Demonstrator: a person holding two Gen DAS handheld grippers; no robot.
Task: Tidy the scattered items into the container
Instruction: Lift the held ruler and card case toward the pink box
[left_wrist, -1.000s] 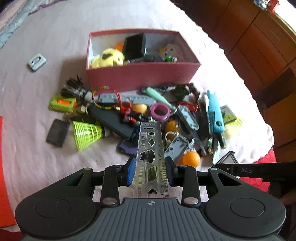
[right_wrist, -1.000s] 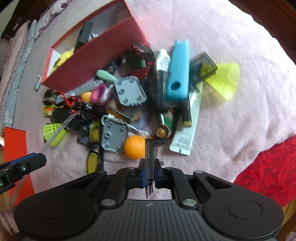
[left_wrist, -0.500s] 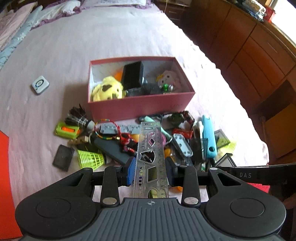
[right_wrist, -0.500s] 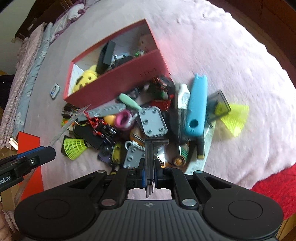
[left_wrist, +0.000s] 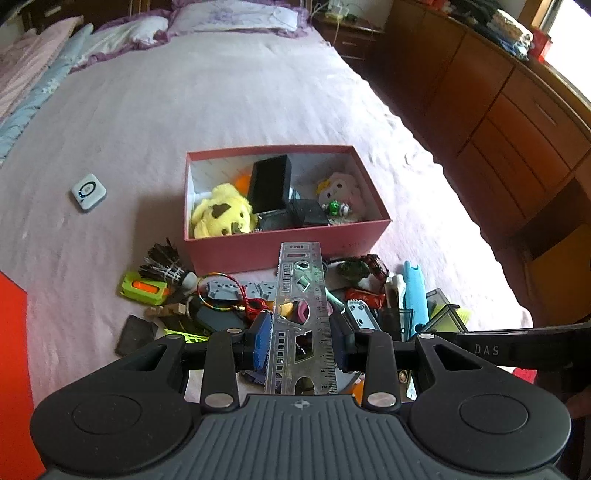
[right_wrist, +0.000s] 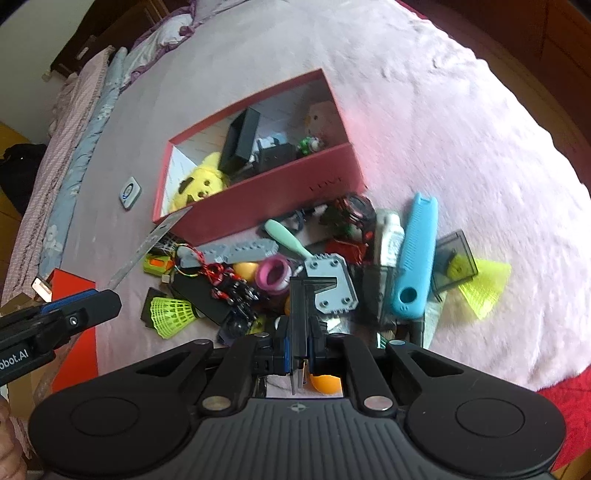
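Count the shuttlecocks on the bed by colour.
Yellow-green shuttlecocks: 2
Black-feathered shuttlecock: 1
Total: 3

Ahead of your tongs, the bed (left_wrist: 258, 103) carries a pink box (left_wrist: 288, 247), scattered clutter (right_wrist: 295, 266) before it.

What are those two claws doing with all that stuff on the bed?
A person is tidying a pile of toys and bits into the pink box. The left claw grips a see-through stencil ruler, and the right claw grips a small dark plastic piece. Both are held above the pile, not yet in the box.
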